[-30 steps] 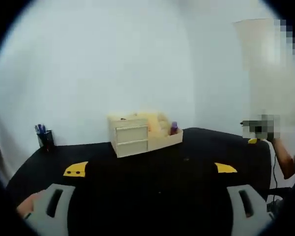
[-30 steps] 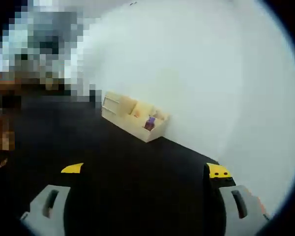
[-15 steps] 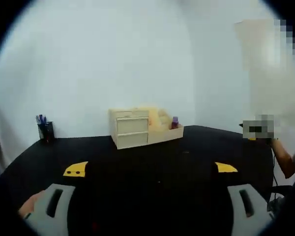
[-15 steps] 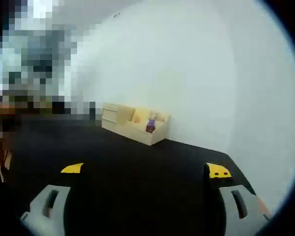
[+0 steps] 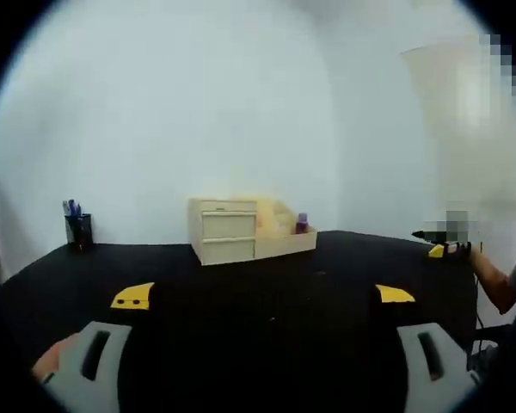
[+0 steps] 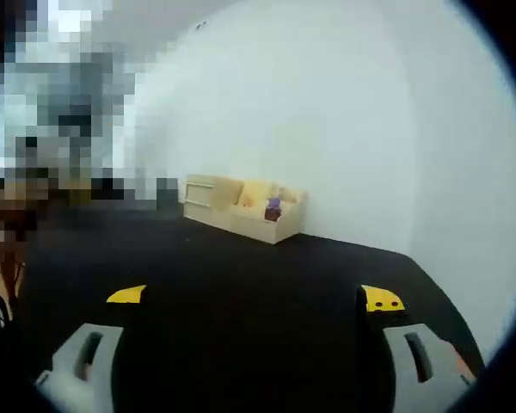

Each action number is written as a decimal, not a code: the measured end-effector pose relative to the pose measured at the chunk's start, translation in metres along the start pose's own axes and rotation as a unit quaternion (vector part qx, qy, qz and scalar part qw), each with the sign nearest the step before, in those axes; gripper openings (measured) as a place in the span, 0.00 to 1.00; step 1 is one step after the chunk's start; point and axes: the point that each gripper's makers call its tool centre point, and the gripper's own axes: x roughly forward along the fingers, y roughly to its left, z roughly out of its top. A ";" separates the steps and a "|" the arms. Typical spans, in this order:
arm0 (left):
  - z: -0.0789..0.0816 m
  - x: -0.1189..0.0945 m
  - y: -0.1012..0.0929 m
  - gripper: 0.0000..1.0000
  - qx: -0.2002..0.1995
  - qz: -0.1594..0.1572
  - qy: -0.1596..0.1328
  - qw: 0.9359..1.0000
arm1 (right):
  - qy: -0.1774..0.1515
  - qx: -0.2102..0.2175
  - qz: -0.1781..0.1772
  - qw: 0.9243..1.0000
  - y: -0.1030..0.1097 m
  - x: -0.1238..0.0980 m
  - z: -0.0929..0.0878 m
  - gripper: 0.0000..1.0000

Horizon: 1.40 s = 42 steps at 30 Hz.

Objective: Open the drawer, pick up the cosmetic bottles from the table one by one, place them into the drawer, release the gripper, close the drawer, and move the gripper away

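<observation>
Far across table: wooden organizer (image 5: 241, 232), drawers closed | side bin: purple bottle (image 5: 302, 224) | both claws spread, nothing gripped

Both cameras swung and levelled; the right tongs (image 6: 254, 361) seemingly turned toward the wooden organizer (image 6: 241, 218), nothing on the counter (image 6: 241, 292) moved.

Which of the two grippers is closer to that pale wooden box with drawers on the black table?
Hard to tell; both look about equally far. The left gripper faces the pale wooden drawer organizer nearly head-on across the black table. The right gripper sees it off to its left.
</observation>
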 end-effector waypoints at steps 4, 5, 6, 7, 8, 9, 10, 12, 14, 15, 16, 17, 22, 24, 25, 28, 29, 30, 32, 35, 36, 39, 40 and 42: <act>-0.003 -0.001 0.002 0.96 -0.006 0.002 -0.003 1.000 | -0.001 0.012 0.008 1.000 0.001 0.001 -0.002 0.93; -0.004 -0.001 0.002 0.96 -0.006 0.002 -0.003 1.000 | 0.000 0.014 0.010 1.000 0.002 0.001 -0.002 0.93; -0.005 -0.001 0.002 0.96 -0.007 0.002 -0.002 1.000 | 0.001 0.015 0.012 1.000 0.002 0.001 -0.003 0.93; -0.006 -0.002 0.002 0.96 -0.008 0.001 -0.002 1.000 | 0.003 0.016 0.012 1.000 0.003 0.001 -0.004 0.93; -0.008 -0.001 0.001 0.96 -0.008 0.000 -0.002 1.000 | 0.006 0.016 0.013 1.000 0.004 0.001 -0.005 0.93; -0.009 -0.001 0.001 0.96 -0.009 -0.001 -0.001 1.000 | 0.008 0.017 0.014 1.000 0.004 0.001 -0.006 0.93; -0.011 -0.001 0.000 0.96 -0.009 -0.002 -0.001 1.000 | 0.010 0.018 0.016 1.000 0.005 0.001 -0.007 0.93; -0.014 0.000 -0.001 0.96 -0.008 -0.004 0.001 1.000 | 0.013 0.021 0.019 1.000 0.006 0.003 -0.009 0.93; -0.018 0.001 0.000 0.96 -0.011 -0.006 0.001 1.000 | 0.016 0.027 0.023 0.999 0.006 0.003 -0.010 0.93; -0.021 0.001 0.000 0.96 -0.012 -0.006 0.002 1.000 | 0.017 0.029 0.025 0.999 0.006 0.003 -0.011 0.93; -0.024 0.002 0.000 0.96 -0.015 -0.005 0.004 1.000 | 0.018 0.030 0.026 0.999 0.007 0.003 -0.011 0.93; -0.027 0.002 0.000 0.96 -0.014 -0.005 0.012 1.000 | 0.018 0.032 0.027 0.999 0.007 0.003 -0.012 0.93; -0.026 0.001 -0.003 0.96 -0.002 -0.003 0.007 1.000 | 0.022 0.031 0.027 0.999 0.008 0.003 -0.014 0.93; -0.024 0.000 -0.004 0.96 -0.003 -0.006 0.000 1.000 | 0.026 0.029 0.023 0.999 0.006 0.003 -0.016 0.93; -0.023 0.000 -0.004 0.96 -0.006 -0.006 -0.001 1.000 | 0.027 0.030 0.021 0.999 0.005 0.003 -0.017 0.93; -0.022 -0.001 -0.003 0.96 -0.013 -0.005 -0.006 1.000 | 0.028 0.036 0.017 0.999 0.001 0.004 -0.018 0.93; -0.022 -0.001 -0.003 0.96 -0.015 -0.006 -0.008 1.000 | 0.029 0.037 0.015 0.999 0.000 0.004 -0.019 0.93; -0.021 -0.001 -0.002 0.96 -0.016 -0.005 -0.008 1.000 | 0.031 0.036 0.013 0.999 0.000 0.004 -0.019 0.93; -0.022 -0.001 -0.003 0.96 -0.014 -0.007 -0.008 1.000 | 0.033 0.033 0.009 0.999 -0.001 0.004 -0.020 0.93; -0.024 0.001 -0.006 0.96 -0.007 -0.012 -0.004 1.000 | 0.032 0.035 0.010 0.999 -0.001 0.003 -0.020 0.93; -0.022 -0.001 -0.003 0.96 -0.008 -0.014 -0.005 1.000 | 0.030 0.038 0.010 0.999 -0.002 0.003 -0.020 0.93; -0.018 -0.004 -0.001 0.96 -0.013 -0.014 -0.014 1.000 | 0.023 0.045 0.012 0.999 -0.001 0.000 -0.017 0.93; -0.016 -0.006 0.002 0.96 -0.017 -0.013 -0.019 1.000 | 0.021 0.046 0.011 0.999 -0.001 -0.001 -0.016 0.93; -0.012 -0.008 0.004 0.96 -0.021 -0.011 -0.026 0.999 | 0.019 0.049 0.014 0.999 0.000 -0.001 -0.015 0.93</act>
